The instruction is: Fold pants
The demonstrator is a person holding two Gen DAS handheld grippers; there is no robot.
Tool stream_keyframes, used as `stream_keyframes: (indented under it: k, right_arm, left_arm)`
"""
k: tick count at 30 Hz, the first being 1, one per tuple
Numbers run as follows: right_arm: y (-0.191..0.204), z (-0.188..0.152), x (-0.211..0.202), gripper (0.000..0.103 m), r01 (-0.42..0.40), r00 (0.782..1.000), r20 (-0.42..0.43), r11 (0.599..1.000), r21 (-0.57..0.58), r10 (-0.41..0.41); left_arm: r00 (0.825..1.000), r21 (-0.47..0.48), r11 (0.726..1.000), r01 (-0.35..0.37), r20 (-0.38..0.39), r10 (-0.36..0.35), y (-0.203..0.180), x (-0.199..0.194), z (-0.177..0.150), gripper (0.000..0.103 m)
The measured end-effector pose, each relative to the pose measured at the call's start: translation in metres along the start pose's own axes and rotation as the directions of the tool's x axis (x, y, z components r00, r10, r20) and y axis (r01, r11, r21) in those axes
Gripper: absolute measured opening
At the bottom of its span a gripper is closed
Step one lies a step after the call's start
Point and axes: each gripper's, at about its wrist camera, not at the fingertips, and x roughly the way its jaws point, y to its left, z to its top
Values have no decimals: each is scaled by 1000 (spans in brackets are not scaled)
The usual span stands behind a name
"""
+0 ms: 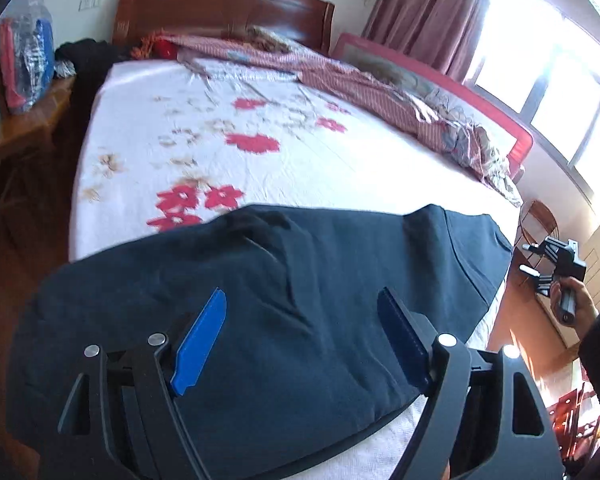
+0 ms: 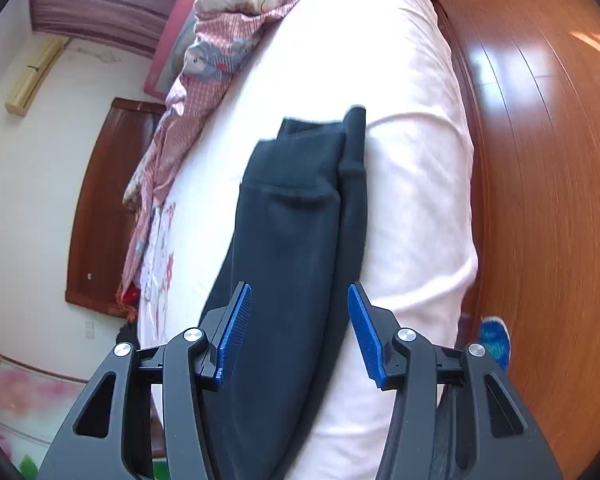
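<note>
Pants point(image 1: 260, 320) lie flat along the near edge of the bed point(image 1: 220, 128), doubled lengthwise by the look of it. Left gripper point(image 1: 300, 340) hangs above them, jaws wide, nothing between. Right gripper point(image 2: 300, 332) sits at one end, jaws half apart, also empty. Looks like a pause between folds; next call is a pinch at one end to carry it over the other. Motion blur smears the cloth edges, and the near end is hidden behind gripper bodies.

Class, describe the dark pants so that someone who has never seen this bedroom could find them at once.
Start at the big bed with the white, red-flowered sheet. Along its near edge lie the navy pants, spread flat. They are the only plain dark cloth on it; the crumpled quilt along the far side is pink and patterned.
</note>
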Motion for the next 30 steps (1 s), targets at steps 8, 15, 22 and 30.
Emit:
stream_keyframes:
  k: [8, 15, 22, 30]
  right_arm:
    - [1, 54, 34, 50, -14, 998, -61, 1000, -19, 13]
    - [-3, 52, 47, 50, 44, 997, -60, 997, -67, -48]
    - [32, 45, 14, 10, 43, 999, 17, 970, -238, -40]
    - [-32, 44, 33, 10, 128, 991, -17, 986, -108, -131]
  left_arm:
    - [991, -48, 997, -59, -120, 53, -5, 35, -20, 78]
    - [988, -18, 997, -68, -139, 65, -14, 35, -17, 78]
    - [985, -1, 996, -86, -148, 84, -14, 42, -21, 80]
    - [985, 27, 996, -85, -150, 88, -16, 45, -25, 81]
